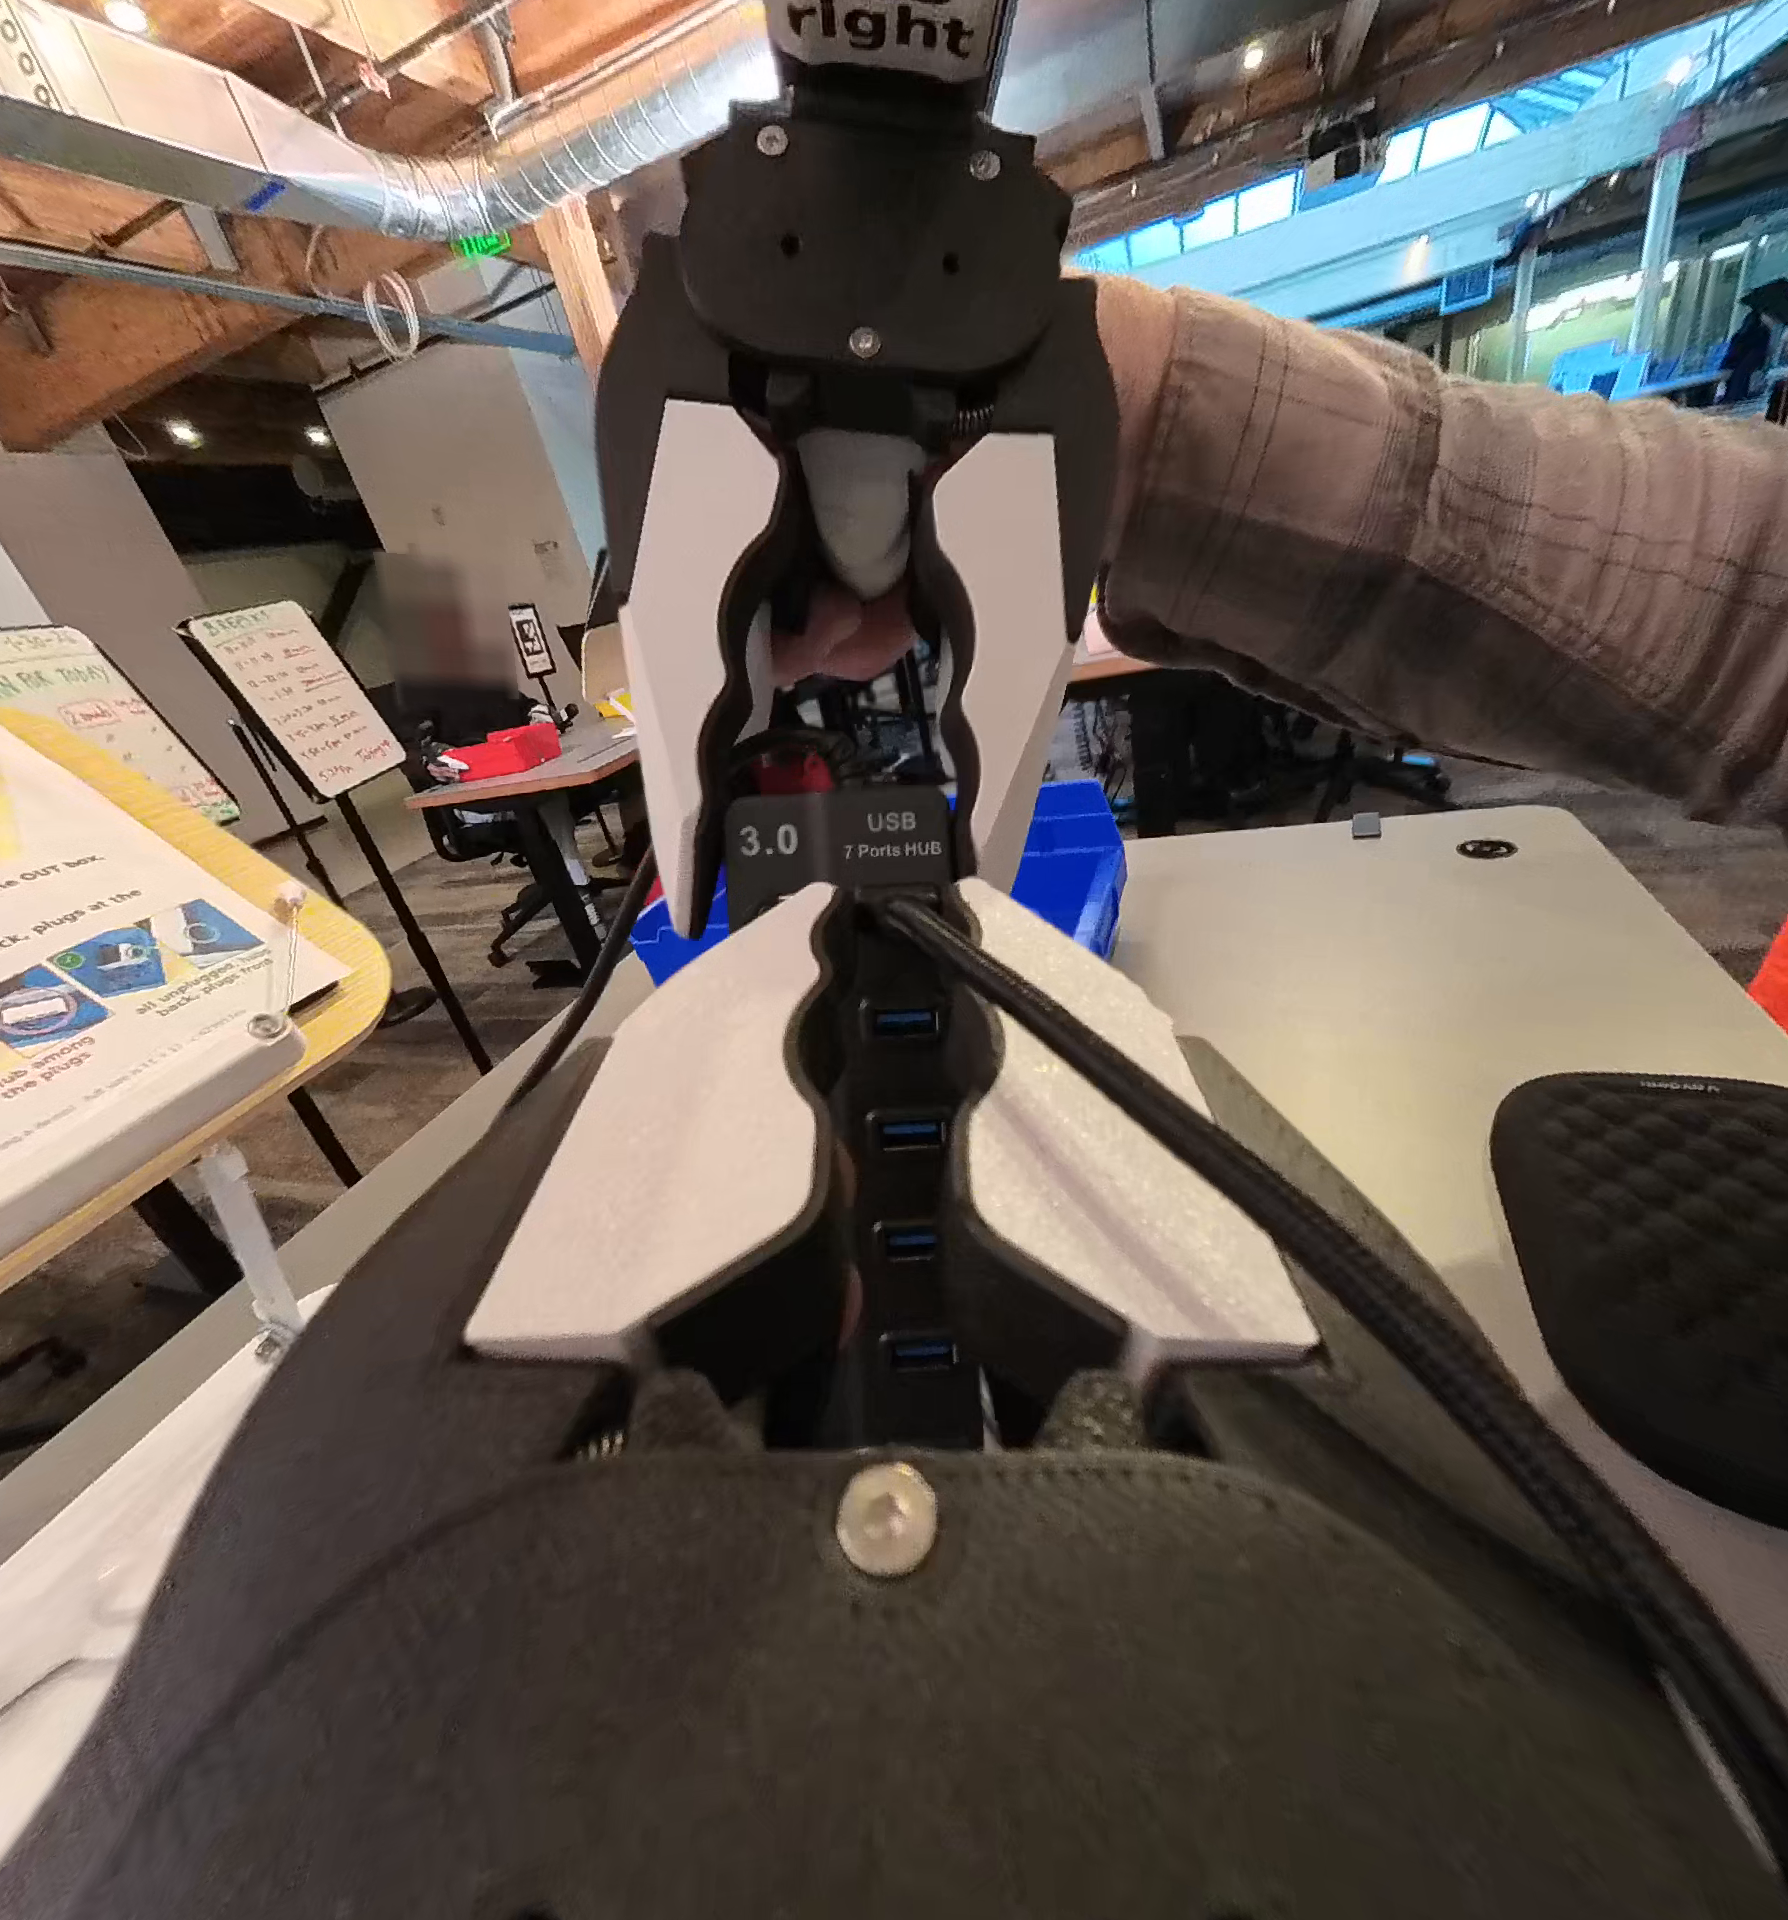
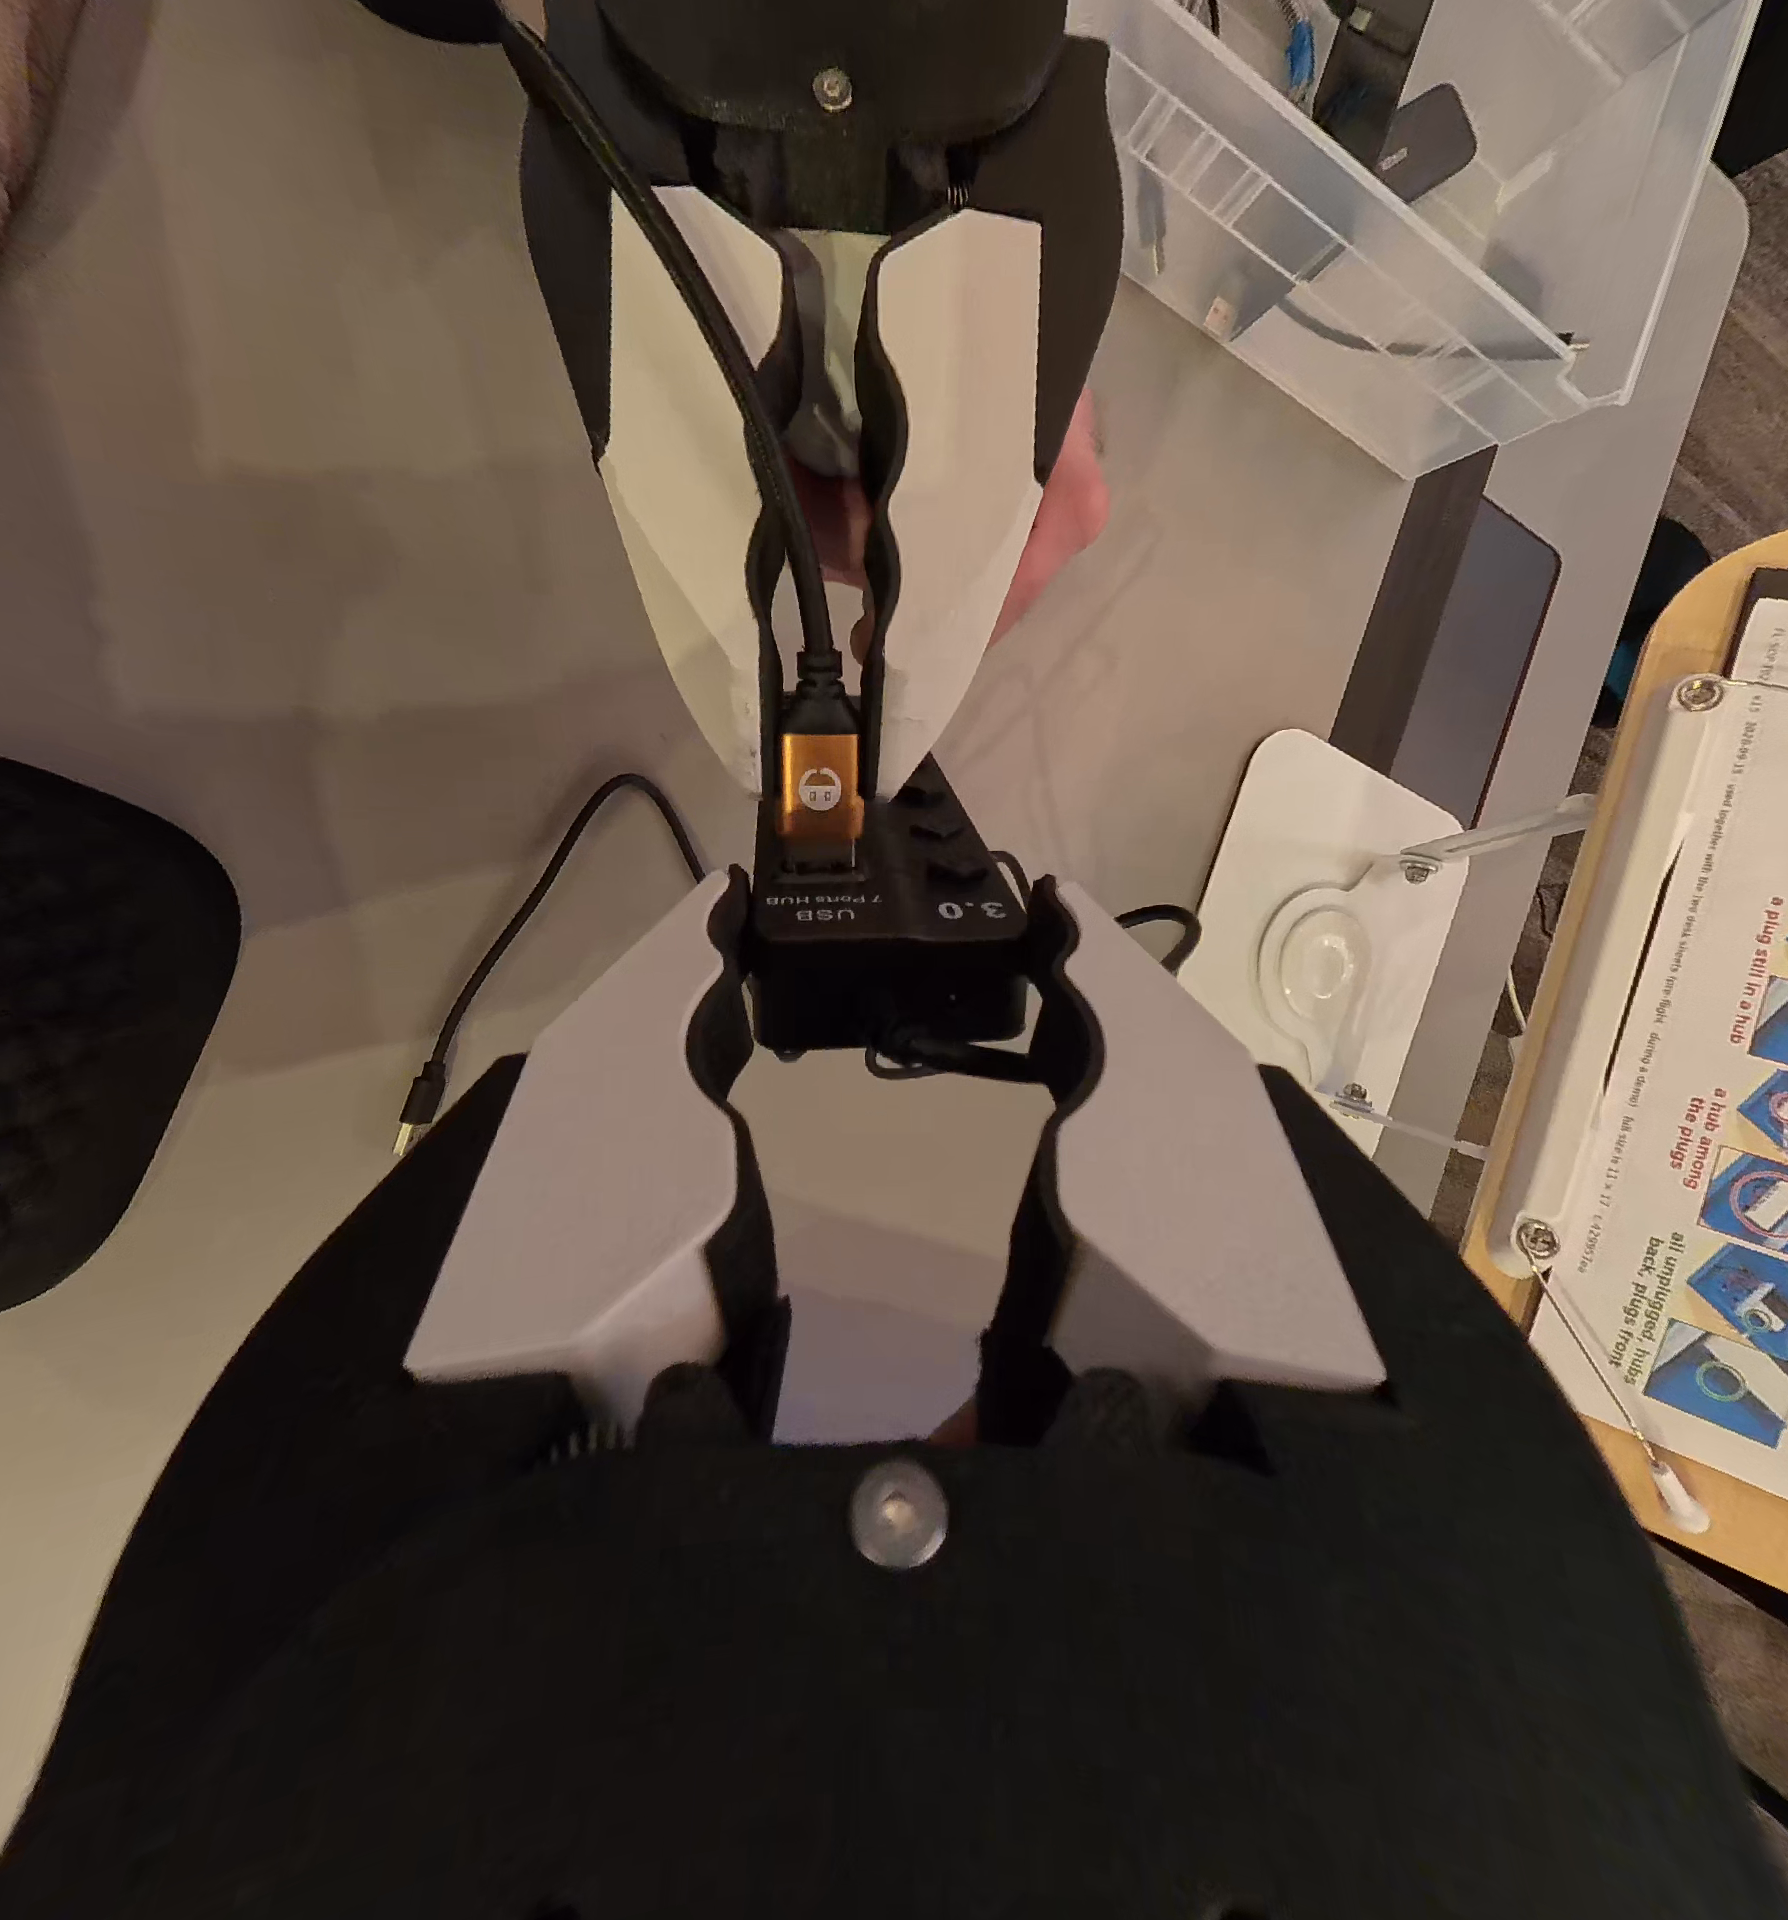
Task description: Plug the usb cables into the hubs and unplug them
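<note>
The left gripper [image 1: 890, 904] has its jaws drawn in narrow on the orange metal USB plug [image 2: 817, 790] at the end of a thick black braided cable [image 1: 1233, 1195]. The plug stands in the end port of the long black seven-port hub [image 2: 890, 987]. The right gripper [image 2: 890, 904], set wider, clamps that same end of the hub from the opposite side, one pad on each flank. The hub is held between the two grippers above the white table [image 1: 1337, 987], and its remaining blue ports run back under the left gripper's fingers.

The step in hand looks like the seating or the drawing of this one plug. The pictures do not tell which, nor whether the plug is fully home. Either way the next move calls for a straight push or pull along the port's axis while the right gripper keeps the hub from tilting.

The braided cable trails back along the left gripper and could drag sideways on the plug. A thin black cable with a small loose plug [image 2: 454, 1039] lies on the table below. A black quilted pad [image 1: 1679, 1299] sits near on the right of the left wrist view, a blue bin [image 1: 1066, 852] lies beyond the hub, and a clear plastic tray of cables [image 2: 1337, 239] sits at the table's far edge. An illustrated instruction sheet on a wooden board [image 2: 1752, 1039] stands well apart.
</note>
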Tool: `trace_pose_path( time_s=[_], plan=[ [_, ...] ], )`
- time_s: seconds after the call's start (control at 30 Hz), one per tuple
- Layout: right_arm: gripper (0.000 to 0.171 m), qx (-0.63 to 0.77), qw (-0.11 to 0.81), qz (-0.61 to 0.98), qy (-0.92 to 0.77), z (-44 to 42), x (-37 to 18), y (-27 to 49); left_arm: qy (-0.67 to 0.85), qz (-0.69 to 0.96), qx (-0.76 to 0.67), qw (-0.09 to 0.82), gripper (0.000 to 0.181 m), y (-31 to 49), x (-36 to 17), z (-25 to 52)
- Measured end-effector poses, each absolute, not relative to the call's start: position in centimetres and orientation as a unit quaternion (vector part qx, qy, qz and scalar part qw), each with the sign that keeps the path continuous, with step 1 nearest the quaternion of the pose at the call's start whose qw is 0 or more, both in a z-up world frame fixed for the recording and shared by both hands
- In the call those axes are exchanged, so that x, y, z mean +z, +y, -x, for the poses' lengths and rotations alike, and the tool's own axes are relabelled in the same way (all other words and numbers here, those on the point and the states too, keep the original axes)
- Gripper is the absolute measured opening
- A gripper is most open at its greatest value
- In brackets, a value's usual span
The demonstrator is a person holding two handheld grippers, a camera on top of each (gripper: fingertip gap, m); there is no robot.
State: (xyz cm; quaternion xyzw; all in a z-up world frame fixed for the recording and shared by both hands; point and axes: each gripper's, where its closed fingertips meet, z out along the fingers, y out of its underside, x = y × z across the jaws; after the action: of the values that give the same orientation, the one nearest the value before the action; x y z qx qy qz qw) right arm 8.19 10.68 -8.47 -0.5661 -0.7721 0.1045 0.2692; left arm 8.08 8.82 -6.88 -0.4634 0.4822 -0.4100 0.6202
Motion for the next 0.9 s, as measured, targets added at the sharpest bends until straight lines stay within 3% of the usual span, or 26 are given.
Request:
trace_pose_path(
  time_s=[0.9],
  plan=[
    [0.05,0.122,0.296,0.555,-0.768,-7.4,-7.5,10.6,0.435,0.433,-0.481,0.626,0.015,8.9,-6.5,-7.6]
  ],
)
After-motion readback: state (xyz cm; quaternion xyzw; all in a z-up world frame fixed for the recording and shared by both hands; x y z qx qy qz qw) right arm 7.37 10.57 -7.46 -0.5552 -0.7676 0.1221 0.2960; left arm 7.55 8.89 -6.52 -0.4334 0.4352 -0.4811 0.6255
